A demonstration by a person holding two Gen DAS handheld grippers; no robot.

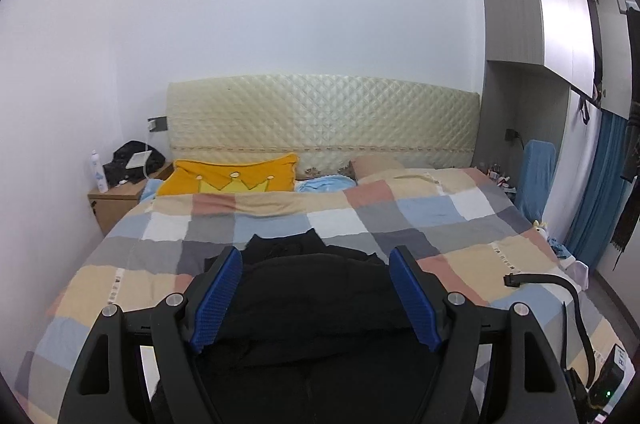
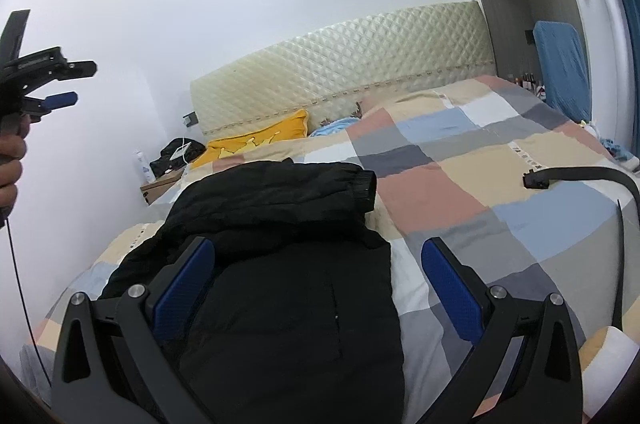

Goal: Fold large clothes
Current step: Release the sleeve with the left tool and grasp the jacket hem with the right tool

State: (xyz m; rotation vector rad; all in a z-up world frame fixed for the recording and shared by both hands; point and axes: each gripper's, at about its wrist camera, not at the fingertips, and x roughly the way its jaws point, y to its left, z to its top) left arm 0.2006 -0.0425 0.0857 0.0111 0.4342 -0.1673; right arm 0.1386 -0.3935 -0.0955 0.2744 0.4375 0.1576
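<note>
A black padded jacket point(image 2: 280, 264) lies on the checked quilt point(image 2: 460, 207), one sleeve folded across its top so that the ribbed cuff point(image 2: 366, 189) points right. My right gripper point(image 2: 316, 244) hovers open just above the jacket's lower right part, nothing between its blue pads point(image 2: 452, 288). In the left wrist view the jacket point(image 1: 316, 300) lies below my left gripper point(image 1: 316, 258), which is open and empty, well above the bed. The right wrist view also catches the left gripper point(image 2: 78, 83) raised at the far left, held by a person's hand point(image 2: 10, 163).
At the head of the bed are a quilted headboard point(image 1: 320, 115) and a yellow crown pillow point(image 1: 228, 175). A nightstand point(image 1: 116, 199) with a bottle stands at the left wall. A black strap point(image 2: 580, 175) lies on the quilt's right side. A wardrobe point(image 1: 532, 3) and a blue-covered chair point(image 1: 536, 179) stand to the right.
</note>
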